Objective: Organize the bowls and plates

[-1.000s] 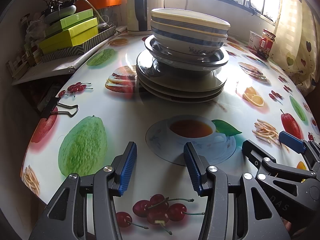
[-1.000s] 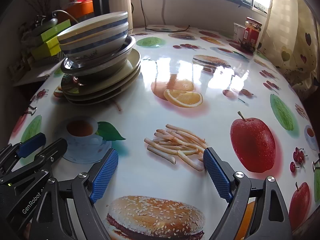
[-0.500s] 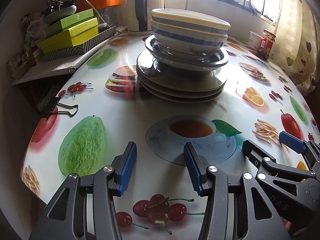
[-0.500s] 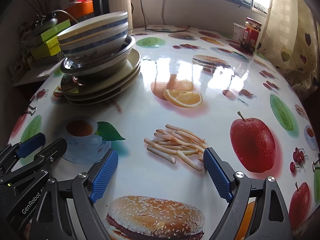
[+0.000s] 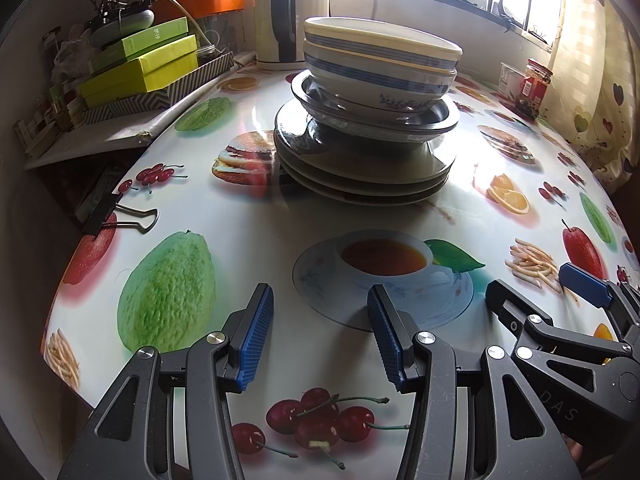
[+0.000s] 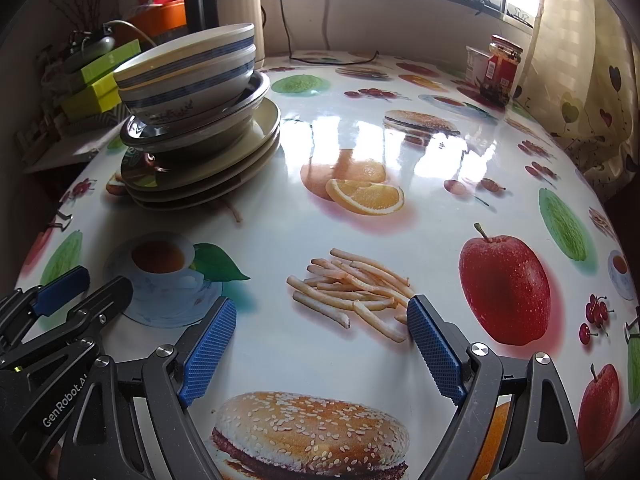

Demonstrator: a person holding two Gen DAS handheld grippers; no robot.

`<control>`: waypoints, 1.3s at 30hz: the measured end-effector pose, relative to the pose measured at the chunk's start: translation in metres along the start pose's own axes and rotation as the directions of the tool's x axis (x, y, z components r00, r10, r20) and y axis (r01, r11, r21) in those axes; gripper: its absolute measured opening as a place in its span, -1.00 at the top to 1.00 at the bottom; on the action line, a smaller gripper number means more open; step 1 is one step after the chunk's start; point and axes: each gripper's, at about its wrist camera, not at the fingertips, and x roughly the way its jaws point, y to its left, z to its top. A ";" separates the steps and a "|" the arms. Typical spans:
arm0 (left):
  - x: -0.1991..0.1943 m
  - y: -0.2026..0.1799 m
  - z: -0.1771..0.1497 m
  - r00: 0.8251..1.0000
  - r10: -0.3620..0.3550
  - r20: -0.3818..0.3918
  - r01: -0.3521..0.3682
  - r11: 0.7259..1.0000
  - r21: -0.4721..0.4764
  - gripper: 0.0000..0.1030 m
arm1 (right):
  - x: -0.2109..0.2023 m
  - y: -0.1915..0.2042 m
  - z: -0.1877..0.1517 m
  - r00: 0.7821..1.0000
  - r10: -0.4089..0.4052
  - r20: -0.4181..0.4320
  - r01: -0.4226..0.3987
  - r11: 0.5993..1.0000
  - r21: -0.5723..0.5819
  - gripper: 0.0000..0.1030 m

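Observation:
A stack of dishes stands on the fruit-print table: two white bowls with blue stripes [image 5: 380, 68] [image 6: 188, 76] nested on a dark-rimmed metal bowl [image 5: 376, 120] [image 6: 192, 136], on several beige plates [image 5: 360, 176] [image 6: 208, 176]. My left gripper [image 5: 320, 324] is open and empty, low over the table's near edge, well short of the stack. My right gripper [image 6: 320, 340] is open and empty, wider apart, beside it on the right; it also shows in the left wrist view [image 5: 536, 292].
Green boxes [image 5: 140, 68] and clutter sit on a shelf at the left. A kettle [image 5: 280, 20] stands behind the stack. A red jar [image 6: 500, 68] and a white cup stand at the far right by the curtain. A binder clip [image 5: 116, 216] grips the table's left edge.

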 end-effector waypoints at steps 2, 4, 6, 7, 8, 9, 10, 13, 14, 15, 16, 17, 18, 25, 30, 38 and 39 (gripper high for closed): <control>0.000 0.000 0.000 1.000 0.000 0.000 0.000 1.000 0.000 0.02 | 0.000 0.000 0.000 1.000 0.000 0.000 0.000 1.000 0.000 -0.72; 0.000 0.000 0.000 1.000 0.000 0.000 0.000 1.000 0.000 0.02 | 0.000 0.000 0.000 1.000 0.000 0.000 0.000 1.000 0.000 -0.72; 0.000 0.000 0.000 1.000 0.000 0.000 0.000 1.000 0.000 0.02 | 0.000 -0.001 0.000 1.000 0.000 0.000 0.000 1.000 0.000 -0.72; 0.000 0.000 0.000 1.000 0.000 0.000 0.000 1.000 0.000 0.02 | 0.000 0.000 0.000 1.000 0.000 0.000 0.000 1.000 0.000 -0.72; 0.000 0.000 0.000 1.000 0.000 0.000 0.000 1.000 0.000 0.02 | 0.000 -0.001 0.000 1.000 0.000 0.000 0.000 1.000 0.000 -0.72; 0.000 0.000 0.000 1.000 0.000 0.000 0.000 1.000 0.000 0.02 | 0.000 0.000 0.000 1.000 0.000 0.000 0.000 1.000 0.000 -0.72; 0.000 0.000 0.000 1.000 0.000 0.000 0.000 1.000 0.000 0.02 | 0.000 0.000 0.000 1.000 0.000 0.000 0.000 1.000 0.000 -0.72; 0.000 0.000 0.000 1.000 0.000 0.000 0.000 1.000 0.000 0.02 | 0.000 -0.001 0.000 1.000 0.000 0.000 0.000 1.000 0.000 -0.72; 0.000 0.000 0.000 1.000 0.000 0.000 0.000 1.000 0.000 0.02 | 0.000 -0.001 0.000 1.000 0.000 0.000 0.000 1.000 0.000 -0.73; 0.000 0.000 0.000 1.000 0.000 0.000 0.000 1.000 0.000 0.02 | 0.000 0.000 0.000 1.000 0.000 0.000 0.000 1.000 0.000 -0.73; 0.000 0.000 0.000 1.000 0.000 0.000 0.000 1.000 0.000 0.02 | 0.000 0.000 0.000 1.000 0.000 0.000 0.000 1.000 0.000 -0.73; 0.000 0.000 0.000 1.000 0.000 0.000 0.000 1.000 0.000 0.02 | 0.000 0.000 0.000 1.000 0.000 0.000 0.000 1.000 0.000 -0.73; 0.000 0.000 0.000 1.000 0.000 0.000 0.000 1.000 0.000 0.02 | 0.000 -0.001 0.000 1.000 -0.001 0.000 0.001 1.000 0.000 -0.73; 0.000 0.000 0.000 1.000 0.000 0.000 0.000 1.000 0.000 0.02 | 0.000 0.000 0.000 1.000 -0.001 0.001 0.001 1.000 0.000 -0.73; 0.000 0.000 0.000 1.000 0.000 0.001 0.000 1.000 0.000 0.02 | 0.000 -0.001 0.000 1.000 -0.001 0.001 0.001 1.000 0.000 -0.74; 0.000 0.000 0.000 1.000 0.000 0.001 0.000 1.000 0.000 0.01 | 0.000 -0.001 0.000 1.000 -0.001 0.001 0.001 1.000 0.000 -0.74; 0.000 0.000 0.000 1.000 0.000 0.000 0.000 1.000 0.000 0.01 | 0.000 -0.001 0.000 1.000 -0.001 0.001 0.001 1.000 0.000 -0.75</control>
